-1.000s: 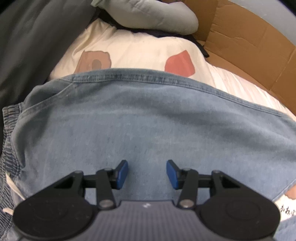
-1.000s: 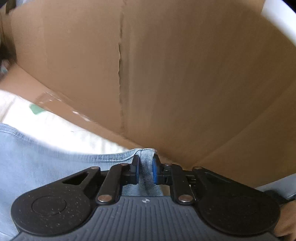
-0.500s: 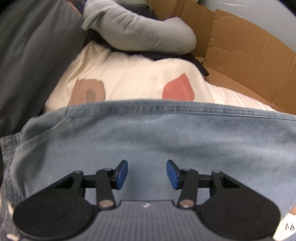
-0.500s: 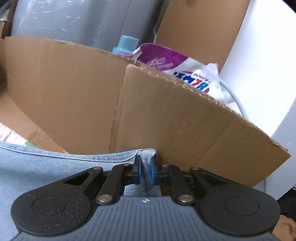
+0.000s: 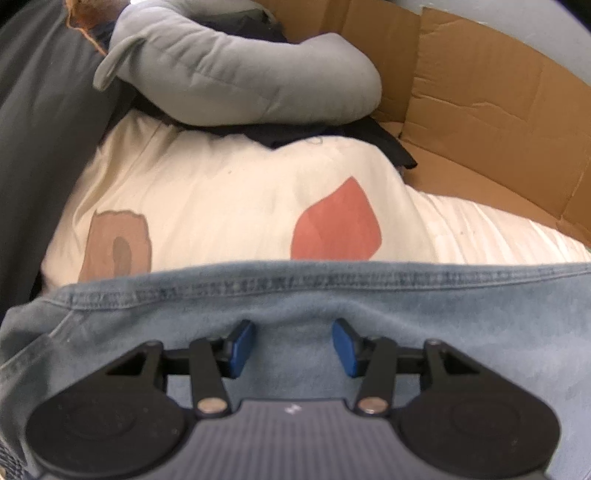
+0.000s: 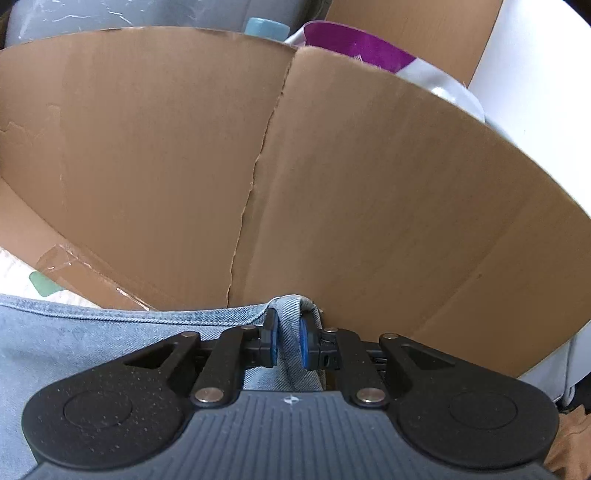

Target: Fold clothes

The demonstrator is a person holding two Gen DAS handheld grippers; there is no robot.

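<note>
No text, label or number can be read anywhere. The purple-and-white bag (image 6: 373, 55) at twelve o'clock shows no legible print.

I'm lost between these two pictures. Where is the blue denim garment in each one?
Left wrist view: the denim garment fills the lower half, under the open left claw.
Right wrist view: it lies lower left, its corner pinched in the right claw.
Shared landmark: the cardboard box behind.

A brown cardboard box wall (image 6: 369, 184) stands at the far side, split down its middle. Behind it sit a purple-and-white plastic bag (image 6: 369, 55) and a pale blue bottle cap (image 6: 266, 27).
</note>
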